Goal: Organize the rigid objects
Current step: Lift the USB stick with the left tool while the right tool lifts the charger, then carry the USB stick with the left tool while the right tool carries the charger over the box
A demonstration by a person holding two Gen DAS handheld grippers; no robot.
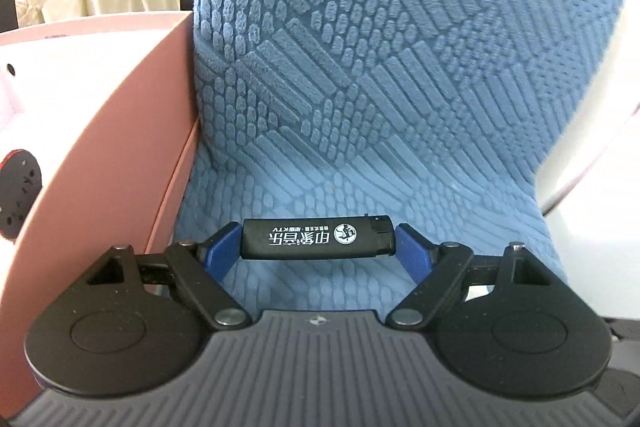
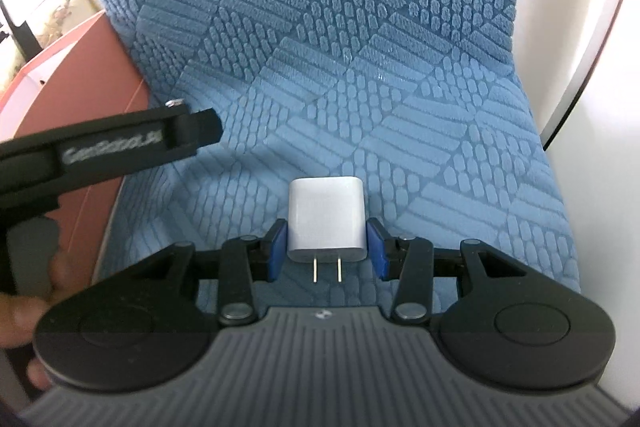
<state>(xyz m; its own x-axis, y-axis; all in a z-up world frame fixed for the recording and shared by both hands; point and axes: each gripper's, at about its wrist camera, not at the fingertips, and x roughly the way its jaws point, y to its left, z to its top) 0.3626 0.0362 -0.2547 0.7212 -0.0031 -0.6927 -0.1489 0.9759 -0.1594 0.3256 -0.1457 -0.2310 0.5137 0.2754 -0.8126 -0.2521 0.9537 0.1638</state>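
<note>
In the left wrist view my left gripper [image 1: 318,239] is shut on a black lighter [image 1: 316,238] with white print, held crosswise by its two ends between the blue pads, above the blue textured mat [image 1: 360,67]. In the right wrist view my right gripper [image 2: 326,241] is shut on a white plug charger [image 2: 326,217], its two metal prongs pointing back at the camera. The left gripper's black body [image 2: 120,143] shows at the left of the right wrist view, held by a hand.
A pink box [image 1: 132,131] with a white inside stands left of the mat, its wall close to my left gripper; it also shows in the right wrist view [image 2: 100,67]. A black round object [image 1: 18,195] lies inside it. White surface borders the mat on the right [image 1: 600,107].
</note>
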